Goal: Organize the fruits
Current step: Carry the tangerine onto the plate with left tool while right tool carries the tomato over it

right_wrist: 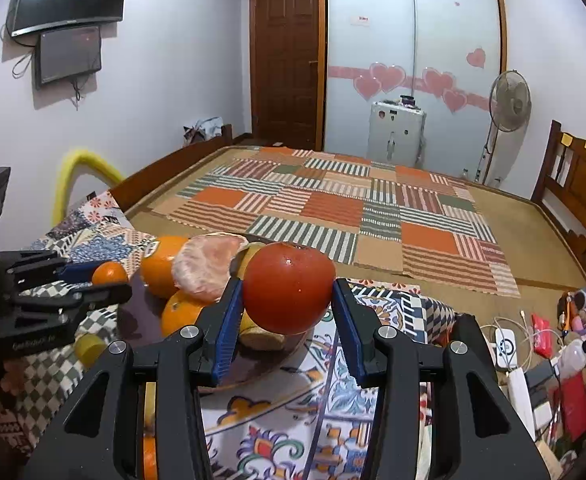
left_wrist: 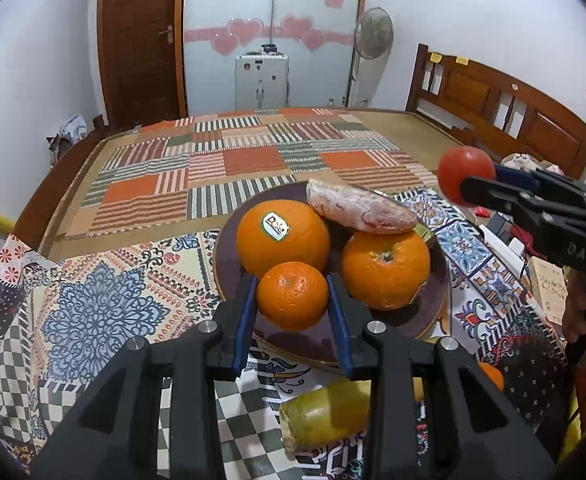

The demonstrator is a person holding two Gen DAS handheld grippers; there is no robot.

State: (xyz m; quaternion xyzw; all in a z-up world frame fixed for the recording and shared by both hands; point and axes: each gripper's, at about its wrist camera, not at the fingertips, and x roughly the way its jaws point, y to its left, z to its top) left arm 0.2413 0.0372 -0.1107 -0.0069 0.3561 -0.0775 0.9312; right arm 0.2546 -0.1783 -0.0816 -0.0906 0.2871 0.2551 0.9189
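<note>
Left wrist view: the left gripper (left_wrist: 293, 300) clamps a small orange (left_wrist: 293, 295) just above the purple plate (left_wrist: 229, 268), which already holds two large oranges (left_wrist: 283, 238), a peeled pomelo piece (left_wrist: 359, 213) and something partly hidden behind. Set on the crowded front, it could roll off the rim.

Right wrist view: the right gripper (right_wrist: 289, 304) grips a red tomato (right_wrist: 289, 286) beside the plate (right_wrist: 133, 316); the two tools could collide over the dish.
</note>
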